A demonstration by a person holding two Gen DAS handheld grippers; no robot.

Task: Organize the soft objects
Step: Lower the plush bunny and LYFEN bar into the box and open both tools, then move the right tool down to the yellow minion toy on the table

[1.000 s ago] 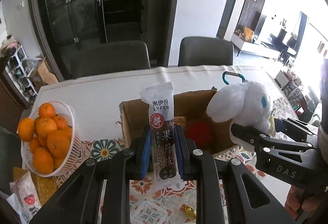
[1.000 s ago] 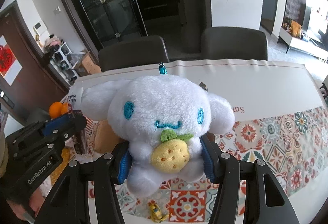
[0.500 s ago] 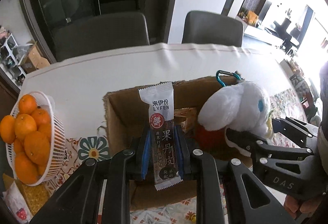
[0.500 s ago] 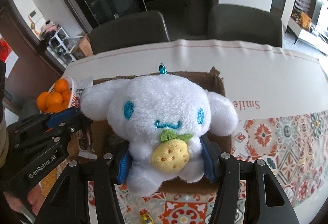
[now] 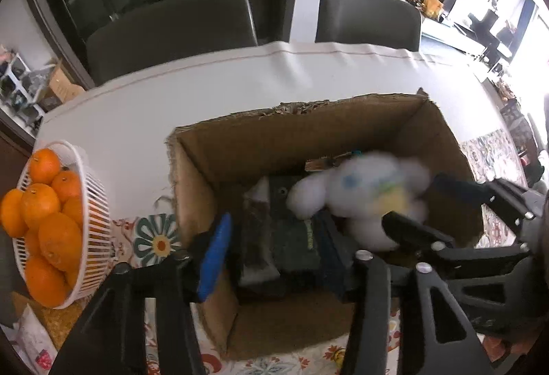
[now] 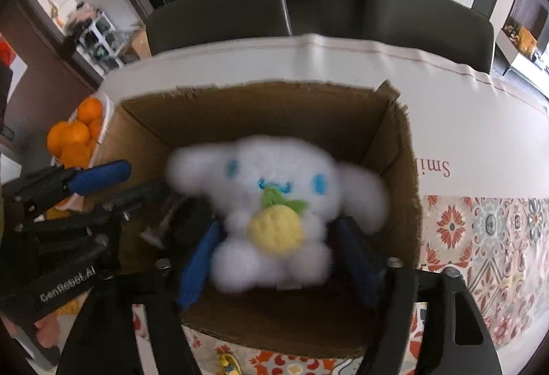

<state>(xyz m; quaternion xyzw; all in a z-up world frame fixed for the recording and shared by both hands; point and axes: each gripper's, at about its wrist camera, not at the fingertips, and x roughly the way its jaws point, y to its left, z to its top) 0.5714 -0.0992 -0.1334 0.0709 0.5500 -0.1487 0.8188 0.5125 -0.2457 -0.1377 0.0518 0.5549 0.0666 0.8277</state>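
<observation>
An open cardboard box (image 5: 308, 138) (image 6: 274, 114) stands on the table under both grippers. My left gripper (image 5: 271, 258) hangs over its left half with the jaws opening. The brown snack packet (image 5: 255, 237) lies blurred between the fingers, and neither pad presses on it. My right gripper (image 6: 278, 265) is over the right half, its jaws also opening. The white plush dog with a yellow fruit (image 6: 274, 203) (image 5: 360, 196) is blurred between the blue pads, which stand off its sides. In the right wrist view the left gripper (image 6: 127, 184) shows at the left.
A white basket of oranges (image 5: 51, 224) (image 6: 75, 134) stands left of the box. A dark green packet (image 5: 291, 230) lies inside the box. Two dark chairs (image 5: 171, 28) stand behind the table. A small yellow object (image 6: 226, 363) lies on the patterned cloth (image 6: 480, 237).
Both grippers came down over the box and tilted further downward. The left jaws let go of the snack packet and the right jaws let go of the plush dog; both now sit lower, inside the box.
</observation>
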